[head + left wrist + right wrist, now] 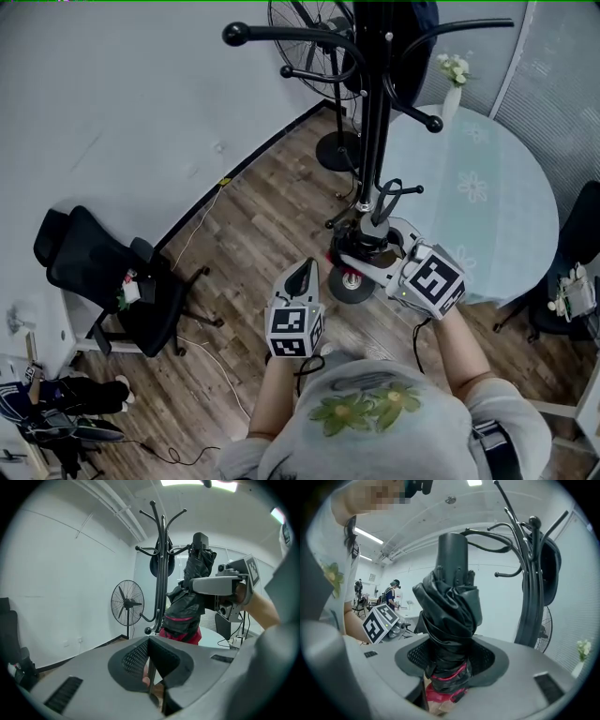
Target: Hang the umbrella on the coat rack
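A folded black umbrella (450,620) with a red band stands upright between the jaws of my right gripper (445,686), which is shut on its lower part. In the head view the right gripper (367,255) holds the umbrella (364,236) just in front of the black coat rack pole (377,112), below its curved hooks. The left gripper view shows the umbrella (192,602) held up beside the coat rack (162,573). My left gripper (304,270) hangs to the left of the umbrella, apart from it, with its pads (136,660) together and nothing between them.
A standing fan (319,37) is behind the rack by the wall. A round pale table (487,187) with a flower vase (453,80) lies to the right. A black office chair (103,272) stands at the left, and cables run across the wood floor.
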The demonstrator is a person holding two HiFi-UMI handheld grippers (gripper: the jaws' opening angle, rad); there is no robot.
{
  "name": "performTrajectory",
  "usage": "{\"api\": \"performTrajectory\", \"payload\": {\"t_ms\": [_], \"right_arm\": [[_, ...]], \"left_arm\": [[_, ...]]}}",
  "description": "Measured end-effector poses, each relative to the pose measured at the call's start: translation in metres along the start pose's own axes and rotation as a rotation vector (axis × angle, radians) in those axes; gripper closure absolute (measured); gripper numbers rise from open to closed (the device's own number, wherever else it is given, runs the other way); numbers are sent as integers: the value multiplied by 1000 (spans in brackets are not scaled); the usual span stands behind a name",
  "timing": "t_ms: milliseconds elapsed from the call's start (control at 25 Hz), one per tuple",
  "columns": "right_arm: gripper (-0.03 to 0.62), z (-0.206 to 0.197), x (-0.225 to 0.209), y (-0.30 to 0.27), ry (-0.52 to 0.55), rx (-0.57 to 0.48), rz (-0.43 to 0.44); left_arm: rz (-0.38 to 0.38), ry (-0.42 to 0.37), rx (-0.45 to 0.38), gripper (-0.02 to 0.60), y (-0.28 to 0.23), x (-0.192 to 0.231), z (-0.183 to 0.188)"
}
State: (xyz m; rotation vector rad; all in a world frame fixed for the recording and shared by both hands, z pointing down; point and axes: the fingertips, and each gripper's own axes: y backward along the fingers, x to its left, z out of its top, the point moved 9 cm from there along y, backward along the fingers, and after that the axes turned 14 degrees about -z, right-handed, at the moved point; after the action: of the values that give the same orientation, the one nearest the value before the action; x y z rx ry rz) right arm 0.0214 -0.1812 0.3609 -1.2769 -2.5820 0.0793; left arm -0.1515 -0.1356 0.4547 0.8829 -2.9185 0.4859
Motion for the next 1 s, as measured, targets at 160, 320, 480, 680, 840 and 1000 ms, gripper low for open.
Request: {"api": "performTrajectory", "payload": {"t_ms": [160, 320, 480, 680, 840, 1000], "right_arm": [[376, 13, -12, 3, 25, -27, -12], [375, 32, -20, 5, 54, -76, -12], [375, 45, -27, 9, 39, -119, 5], [375, 55, -37, 12, 53, -138, -11], [375, 61, -49, 16, 57, -140, -41], [375, 63, -61, 18, 15, -122, -71]], "left_arm": [[-8, -3, 10, 578, -3, 0, 4], [-6, -3, 21, 578, -5, 2, 5], [-10, -5, 35, 578, -6, 0, 2], [-8, 2, 46, 578, -6, 0, -3], [-10, 5, 44, 578, -5, -2, -3], [-14, 8, 51, 578, -5, -4, -8]]}}
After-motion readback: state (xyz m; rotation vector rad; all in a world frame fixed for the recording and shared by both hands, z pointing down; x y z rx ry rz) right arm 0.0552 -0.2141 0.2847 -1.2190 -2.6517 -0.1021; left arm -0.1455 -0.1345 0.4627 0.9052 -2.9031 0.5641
